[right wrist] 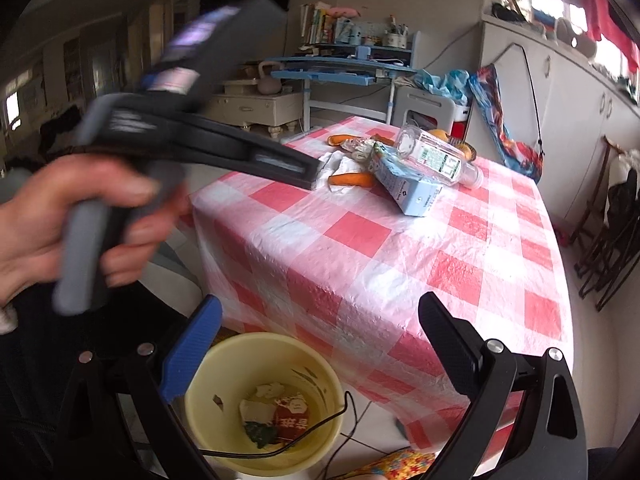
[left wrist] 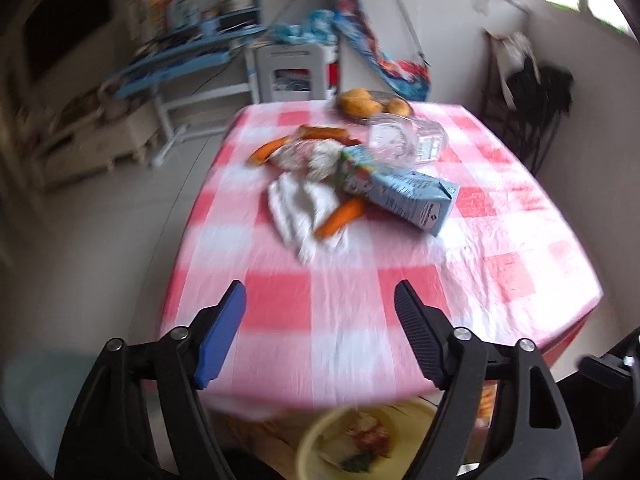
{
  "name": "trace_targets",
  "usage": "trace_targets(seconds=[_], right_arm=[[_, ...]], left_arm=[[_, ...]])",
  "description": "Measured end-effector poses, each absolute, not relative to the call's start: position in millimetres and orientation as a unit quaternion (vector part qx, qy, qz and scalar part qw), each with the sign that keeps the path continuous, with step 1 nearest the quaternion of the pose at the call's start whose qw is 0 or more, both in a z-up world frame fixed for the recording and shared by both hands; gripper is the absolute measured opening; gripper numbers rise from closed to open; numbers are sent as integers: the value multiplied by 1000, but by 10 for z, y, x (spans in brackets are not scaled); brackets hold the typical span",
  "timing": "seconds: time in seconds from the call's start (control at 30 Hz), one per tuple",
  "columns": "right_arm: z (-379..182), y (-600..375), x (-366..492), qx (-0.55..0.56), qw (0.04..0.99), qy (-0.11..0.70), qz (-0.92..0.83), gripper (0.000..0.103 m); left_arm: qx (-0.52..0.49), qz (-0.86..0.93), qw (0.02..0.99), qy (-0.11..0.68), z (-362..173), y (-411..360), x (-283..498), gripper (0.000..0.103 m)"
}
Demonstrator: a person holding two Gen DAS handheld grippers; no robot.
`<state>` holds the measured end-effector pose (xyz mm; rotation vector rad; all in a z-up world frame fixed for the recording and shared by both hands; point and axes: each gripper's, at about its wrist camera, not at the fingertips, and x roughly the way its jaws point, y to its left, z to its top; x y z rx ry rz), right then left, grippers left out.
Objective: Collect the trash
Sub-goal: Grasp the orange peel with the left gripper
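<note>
Trash lies at the far side of a red-and-white checked table [left wrist: 344, 304]: a light blue carton [left wrist: 404, 192] [right wrist: 408, 184], a clear plastic bottle [left wrist: 404, 140] [right wrist: 436, 156], white crumpled tissue [left wrist: 300, 208], orange peels [left wrist: 340, 214] [right wrist: 350, 179] and a crumpled wrapper [left wrist: 308, 154]. A yellow bin [right wrist: 260, 400] [left wrist: 360, 440] with some trash inside stands on the floor at the table's near edge. My left gripper [left wrist: 320, 300] is open and empty above the near part of the table; it also shows in the right wrist view [right wrist: 308, 170], held in a hand. My right gripper [right wrist: 320, 316] is open and empty above the bin.
A dish of oranges [left wrist: 372, 106] sits at the table's far edge. A white chair [left wrist: 292, 72] and a blue desk [right wrist: 340, 68] stand behind the table. Dark folding chairs [right wrist: 616, 240] stand to the right. A black cable [right wrist: 304, 432] crosses the bin.
</note>
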<state>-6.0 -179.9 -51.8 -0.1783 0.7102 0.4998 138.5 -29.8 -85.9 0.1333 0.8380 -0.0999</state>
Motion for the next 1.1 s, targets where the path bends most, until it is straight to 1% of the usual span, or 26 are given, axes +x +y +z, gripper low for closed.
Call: trace_targets(seconds=[0.17,0.23,0.37,0.4,0.43,0.5,0.7,0.97,1.1], right_arm=[[-550,-1860,45,-56,901,354,245,94],[-553,-1877,82,-48,900,356,246,94],[-561,-1914,160,-25,898,362,248,94],[-562,-1926,166,-22,898,362,248,94],[-565,-1935,171,-19,898,363,249,94],[-568,-1950,160,-19,898,363,250,94],[-554,-1989,147,-12,899,362,247,94],[-499,-1997,95,-8,902,352,250,94],[-492,-1983,78,-9,902,350,254,94]], left_arm=[[151,-83,893,416,-1025,-613,1872,60],[172,-86,885,424,-1123,-690,2055,56],[197,-105,869,442,-1308,-849,2301,42],[204,-104,867,442,-1346,-886,2343,42],[214,-103,868,437,-1372,-934,2370,39],[193,-119,866,445,-1376,-978,2417,17],[180,-162,858,453,-1360,-1141,2244,13],[54,-189,842,503,-1280,-730,1922,13],[21,-178,849,497,-1253,-574,1981,13]])
